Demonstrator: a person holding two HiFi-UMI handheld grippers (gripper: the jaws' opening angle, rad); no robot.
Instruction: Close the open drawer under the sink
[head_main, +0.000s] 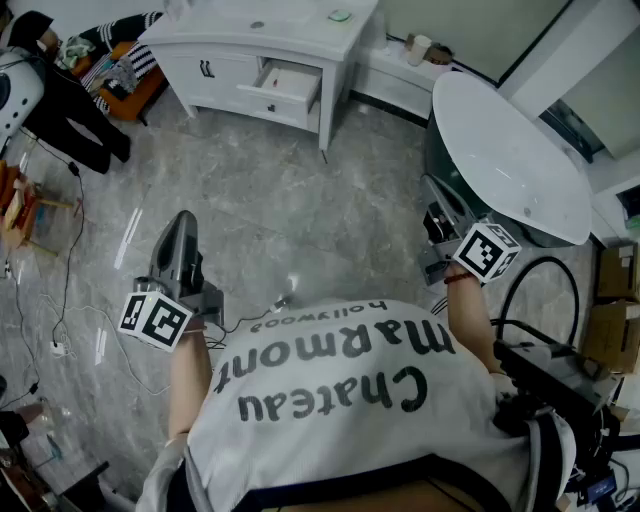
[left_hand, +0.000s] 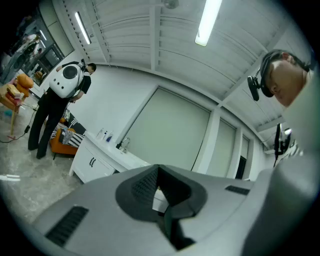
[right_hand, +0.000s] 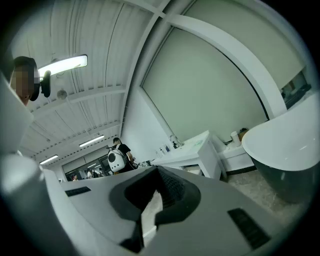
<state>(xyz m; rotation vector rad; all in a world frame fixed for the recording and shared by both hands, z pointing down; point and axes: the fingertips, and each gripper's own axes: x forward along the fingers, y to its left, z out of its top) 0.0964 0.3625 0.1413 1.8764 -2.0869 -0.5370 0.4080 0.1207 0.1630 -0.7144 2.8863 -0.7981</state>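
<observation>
- Floor: grey marble, wide between you and the cabinet.
- Bathtub: white, at your right.
- Sink cabinet: white, far side of the floor, its back cropped by the frame.
- Drawer: pulled out under the cabinet top; contents too pale to tell.
- Your left claw: clenched, empty, well apart from the drawer.
- Your right claw: pressed closed, empty, just beside the bathtub; tips unclear from the head view.

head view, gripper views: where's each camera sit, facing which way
Head view: on head, steeply down at vanity, open drawer, bathtub; shirt, left tool, right tool show.
Left gripper view: on left tool, level toward vanity; jaws, wearer's head show.
Right gripper view: on right tool, level toward vanity, bathtub; jaws show.
Shared: vanity.
</observation>
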